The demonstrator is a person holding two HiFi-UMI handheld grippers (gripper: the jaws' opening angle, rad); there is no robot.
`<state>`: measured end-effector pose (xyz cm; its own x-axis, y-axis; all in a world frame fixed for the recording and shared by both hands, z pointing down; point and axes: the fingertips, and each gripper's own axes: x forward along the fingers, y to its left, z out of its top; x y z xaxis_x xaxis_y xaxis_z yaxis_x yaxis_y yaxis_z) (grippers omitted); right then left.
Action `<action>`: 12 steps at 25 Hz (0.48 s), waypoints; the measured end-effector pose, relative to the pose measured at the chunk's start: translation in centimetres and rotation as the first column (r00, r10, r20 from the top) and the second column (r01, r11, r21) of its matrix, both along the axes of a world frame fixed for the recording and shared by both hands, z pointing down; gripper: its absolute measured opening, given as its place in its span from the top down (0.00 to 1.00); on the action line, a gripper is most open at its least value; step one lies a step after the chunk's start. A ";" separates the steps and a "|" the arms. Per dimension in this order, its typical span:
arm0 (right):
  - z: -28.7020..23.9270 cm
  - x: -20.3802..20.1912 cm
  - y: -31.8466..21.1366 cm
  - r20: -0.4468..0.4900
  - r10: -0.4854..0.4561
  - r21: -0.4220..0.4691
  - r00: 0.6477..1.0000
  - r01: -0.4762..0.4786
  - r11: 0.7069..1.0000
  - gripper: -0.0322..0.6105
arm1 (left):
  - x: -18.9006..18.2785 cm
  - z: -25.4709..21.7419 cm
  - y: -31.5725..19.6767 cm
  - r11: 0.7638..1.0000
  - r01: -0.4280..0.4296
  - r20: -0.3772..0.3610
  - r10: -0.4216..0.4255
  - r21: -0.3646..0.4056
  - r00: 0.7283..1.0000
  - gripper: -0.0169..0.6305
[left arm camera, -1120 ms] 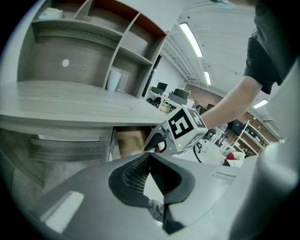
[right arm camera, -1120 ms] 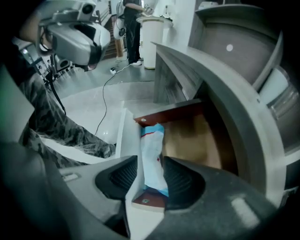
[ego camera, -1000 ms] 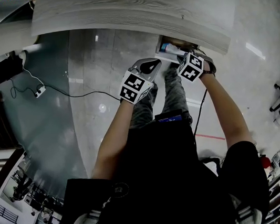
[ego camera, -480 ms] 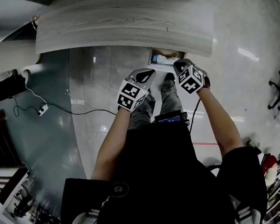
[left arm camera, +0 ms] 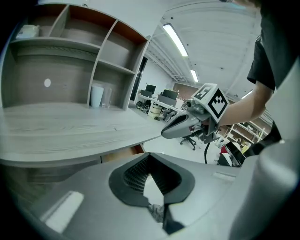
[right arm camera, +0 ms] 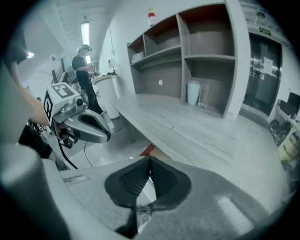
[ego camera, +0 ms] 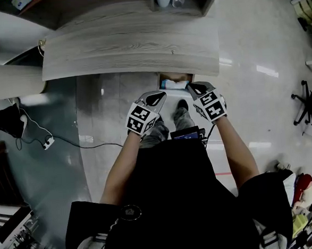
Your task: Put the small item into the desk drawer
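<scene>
A pale glossy floor [ego camera: 257,50] runs under a grey wood-grain desk [ego camera: 129,48], with open shelves [right arm camera: 206,56] along the desk's far side and two cups [right arm camera: 193,99] standing in one shelf bay. A black cable [ego camera: 83,145] trails across the floor to your left.

Under the desk's front edge the drawer [ego camera: 180,75] stands open. The small item [ego camera: 173,84], white with a blue end, lies inside it, apart from both tools.

You hold the left gripper [left arm camera: 148,155] just in front of the desk, to the left of the drawer. Its jaws are together at the tips and nothing sits between them.

You hold the right gripper [right arm camera: 150,159] on the other side, with its nose near the drawer's right end as seen from the head view. Its jaws are also closed tip to tip and empty.

Each gripper view looks out over the desk top, and each shows the other gripper raised beside it. The two tools are near each other and do not touch.
</scene>
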<state>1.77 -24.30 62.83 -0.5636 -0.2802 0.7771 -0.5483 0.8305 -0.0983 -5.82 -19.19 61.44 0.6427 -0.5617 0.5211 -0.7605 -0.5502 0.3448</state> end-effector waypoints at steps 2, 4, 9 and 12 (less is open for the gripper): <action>-1.6 0.2 -0.1 0.049 0.041 0.000 0.998 -0.041 0.999 0.95 | 0.1 -0.6 -0.1 1.000 -0.007 0.004 0.007 0.009 1.000 0.98; -2.9 0.7 -0.2 0.095 0.079 0.001 0.992 -0.080 0.997 0.95 | 0.2 -1.2 -0.2 1.000 -0.011 0.008 0.011 0.016 1.000 0.98; -5.4 2.0 -0.7 0.185 0.158 -0.006 0.970 -0.160 0.987 0.95 | 0.2 -2.7 -0.6 0.999 -0.010 0.009 0.010 0.037 1.000 0.98; -6.2 2.5 -1.1 0.234 0.211 -0.023 0.949 -0.211 0.977 0.95 | 0.1 -3.2 -1.0 0.999 -0.004 0.006 0.004 0.046 1.000 0.98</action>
<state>4.23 -25.39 56.60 -0.6573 -0.4142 0.6296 -0.6730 0.6987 -0.2429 -5.76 -20.23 58.27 0.6422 -0.5822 0.4987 -0.7600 -0.5686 0.3149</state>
